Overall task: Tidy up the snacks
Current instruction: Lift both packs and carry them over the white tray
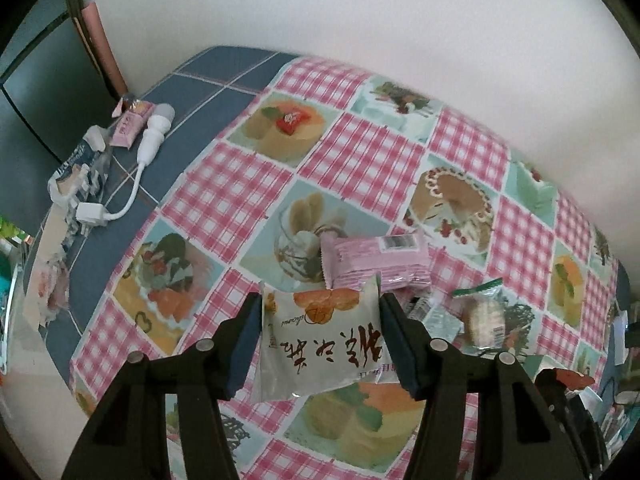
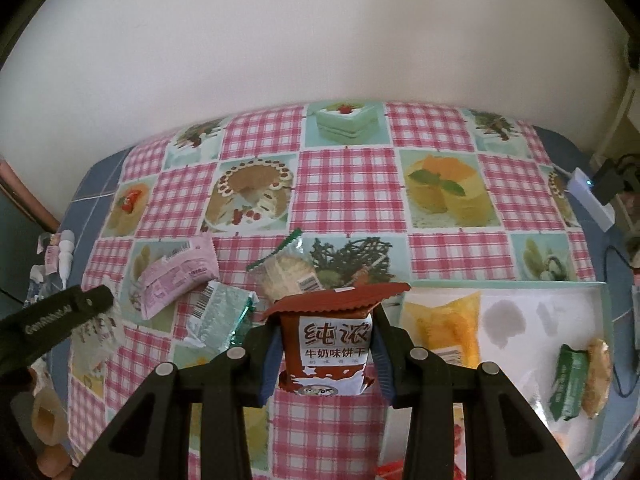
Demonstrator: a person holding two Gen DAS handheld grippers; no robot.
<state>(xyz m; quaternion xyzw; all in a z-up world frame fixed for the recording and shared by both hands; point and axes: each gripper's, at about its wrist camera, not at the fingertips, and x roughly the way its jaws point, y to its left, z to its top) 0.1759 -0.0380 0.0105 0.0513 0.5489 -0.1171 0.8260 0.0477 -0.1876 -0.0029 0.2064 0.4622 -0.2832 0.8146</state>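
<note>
My left gripper [image 1: 320,308] is shut on a white snack packet [image 1: 320,344] with orange print, held clear above the checked tablecloth [image 1: 360,152]. My right gripper [image 2: 326,320] is shut on a brown milk-biscuit packet [image 2: 328,360], also lifted off the cloth. Just beyond them lie a pink packet [image 1: 376,258] [image 2: 176,276], a teal packet [image 2: 220,316] and a clear packet with a round biscuit [image 2: 286,276] [image 1: 482,316]. The left gripper's black body [image 2: 60,316] shows at the left edge of the right wrist view.
A white tray [image 2: 540,292] at the right holds a yellow packet [image 2: 448,324], a green packet [image 2: 568,376] and a biscuit [image 2: 598,376]. A white cable with plug [image 1: 154,132] and torn wrappers [image 1: 76,168] lie at the table's left end. A power strip [image 2: 592,196] sits far right.
</note>
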